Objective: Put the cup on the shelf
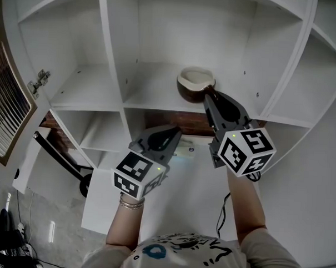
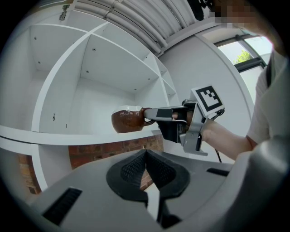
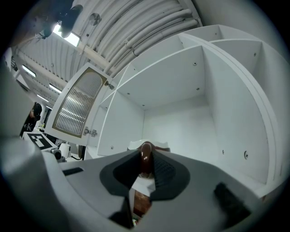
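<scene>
Head view: the cup point(image 1: 195, 84) sits on the shelf point(image 1: 153, 94), at the tip of the right gripper point(image 1: 208, 97). The left gripper point(image 1: 175, 132) hangs lower, to its left.

Left gripper view: the jaws are pressed together and empty, with the cup ahead and above.

Right gripper view: the jaws pinch the cup's handle point(image 3: 145, 159).

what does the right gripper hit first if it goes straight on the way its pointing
Probably the back wall of the shelf compartment: the right gripper, shut on the cup, points into it and nothing else shows ahead.
</scene>
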Demonstrator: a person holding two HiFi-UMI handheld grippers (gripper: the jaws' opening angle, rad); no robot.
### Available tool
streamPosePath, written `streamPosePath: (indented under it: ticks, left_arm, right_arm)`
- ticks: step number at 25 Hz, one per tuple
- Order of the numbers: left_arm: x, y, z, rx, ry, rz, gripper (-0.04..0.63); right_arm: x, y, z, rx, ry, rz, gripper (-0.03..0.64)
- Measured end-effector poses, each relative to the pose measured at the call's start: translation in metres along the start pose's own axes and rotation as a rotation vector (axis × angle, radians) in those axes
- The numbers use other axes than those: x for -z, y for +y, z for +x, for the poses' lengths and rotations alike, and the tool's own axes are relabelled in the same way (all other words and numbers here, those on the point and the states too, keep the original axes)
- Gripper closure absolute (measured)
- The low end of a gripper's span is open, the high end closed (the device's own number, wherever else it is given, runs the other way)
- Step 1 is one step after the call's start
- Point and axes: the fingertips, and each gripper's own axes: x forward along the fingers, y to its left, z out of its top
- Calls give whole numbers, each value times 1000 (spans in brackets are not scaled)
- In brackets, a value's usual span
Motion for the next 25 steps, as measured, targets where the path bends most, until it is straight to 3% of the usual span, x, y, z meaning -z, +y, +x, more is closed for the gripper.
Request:
streamPosePath:
  ticks: [8, 17, 25]
  left_arm:
    - [7, -2, 1, 5, 23, -2, 578]
    - [9, -4, 0, -8, 28, -1, 578]
    - [12, -5, -6, -30, 31, -4, 578]
  right_arm:
    - [3, 2, 0, -16, 21, 34, 554]
    - [4, 2, 0, -5, 43, 4, 554]
    - [6, 2, -13, -7, -7, 16, 554]
